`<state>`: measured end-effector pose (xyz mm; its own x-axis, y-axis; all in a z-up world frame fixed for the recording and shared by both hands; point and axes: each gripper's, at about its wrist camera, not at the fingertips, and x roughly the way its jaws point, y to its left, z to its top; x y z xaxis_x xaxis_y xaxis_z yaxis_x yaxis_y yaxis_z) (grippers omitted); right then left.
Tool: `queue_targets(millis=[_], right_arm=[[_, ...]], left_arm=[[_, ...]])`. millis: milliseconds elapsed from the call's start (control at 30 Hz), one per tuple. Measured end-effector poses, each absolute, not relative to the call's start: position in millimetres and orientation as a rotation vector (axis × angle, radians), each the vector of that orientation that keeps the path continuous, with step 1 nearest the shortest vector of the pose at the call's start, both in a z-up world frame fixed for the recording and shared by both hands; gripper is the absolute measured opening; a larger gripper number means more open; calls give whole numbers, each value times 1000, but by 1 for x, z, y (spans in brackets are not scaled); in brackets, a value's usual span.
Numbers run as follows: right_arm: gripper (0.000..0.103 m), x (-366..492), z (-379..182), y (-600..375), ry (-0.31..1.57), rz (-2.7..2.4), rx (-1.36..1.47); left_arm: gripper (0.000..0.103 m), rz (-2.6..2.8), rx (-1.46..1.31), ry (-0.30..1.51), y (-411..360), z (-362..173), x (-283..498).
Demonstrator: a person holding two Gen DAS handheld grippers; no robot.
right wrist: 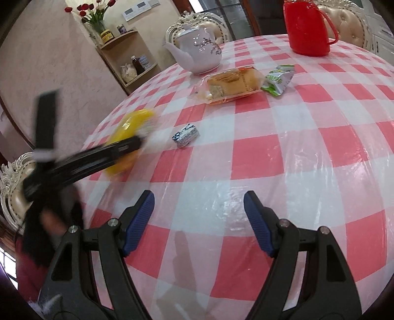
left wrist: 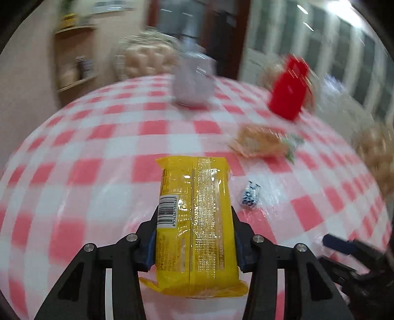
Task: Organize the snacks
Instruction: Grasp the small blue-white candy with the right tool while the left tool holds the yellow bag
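My left gripper (left wrist: 194, 211) is shut on a yellow snack packet (left wrist: 194, 221), held over the red-and-white checked table. It shows blurred in the right wrist view (right wrist: 130, 130) at the left. My right gripper (right wrist: 199, 197) is open and empty above the table's near side. A small blue-and-white candy (right wrist: 186, 134) lies mid-table, also in the left wrist view (left wrist: 250, 195). A wrapped cake slice (right wrist: 231, 85) and a green packet (right wrist: 279, 78) lie farther back; the cake slice also shows in the left wrist view (left wrist: 261, 144).
A white teapot (right wrist: 197, 50) and a red jug (right wrist: 307, 27) stand at the table's far side. Upholstered chairs (right wrist: 344, 19) ring the table. A corner shelf (right wrist: 128, 56) with jars stands by the wall.
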<state>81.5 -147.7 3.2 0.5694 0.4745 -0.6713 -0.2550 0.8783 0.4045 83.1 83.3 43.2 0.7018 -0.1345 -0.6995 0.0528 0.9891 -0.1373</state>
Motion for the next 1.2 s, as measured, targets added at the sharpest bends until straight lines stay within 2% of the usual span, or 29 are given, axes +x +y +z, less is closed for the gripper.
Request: queue_targets(millis=[233, 333, 467, 600, 667, 800, 900, 933, 1000, 1133, 1200], right_arm=[[77, 97, 4, -139, 868, 353, 286], [73, 111, 5, -117, 861, 338, 246], [62, 131, 5, -90, 854, 315, 207], [58, 147, 5, -70, 860, 304, 199], [52, 153, 4, -62, 870, 292, 180], [48, 164, 2, -46, 891, 242, 113], [35, 165, 1, -36, 897, 196, 19], [25, 163, 1, -36, 897, 199, -7], [24, 156, 1, -42, 894, 228, -5], [23, 133, 10, -62, 825, 289, 1], [23, 121, 14, -70, 804, 303, -10]], left_arm=[[49, 107, -471, 693, 124, 42, 31], [49, 127, -490, 662, 124, 43, 24], [49, 127, -471, 648, 132, 42, 33], [49, 156, -502, 622, 150, 46, 32], [49, 151, -523, 610, 156, 48, 31], [49, 138, -511, 606, 157, 47, 34], [49, 124, -519, 640, 157, 40, 39], [49, 118, -530, 650, 158, 38, 41], [50, 93, -566, 692, 160, 32, 45], [77, 72, -608, 750, 155, 24, 50], [78, 66, -582, 755, 147, 24, 52]])
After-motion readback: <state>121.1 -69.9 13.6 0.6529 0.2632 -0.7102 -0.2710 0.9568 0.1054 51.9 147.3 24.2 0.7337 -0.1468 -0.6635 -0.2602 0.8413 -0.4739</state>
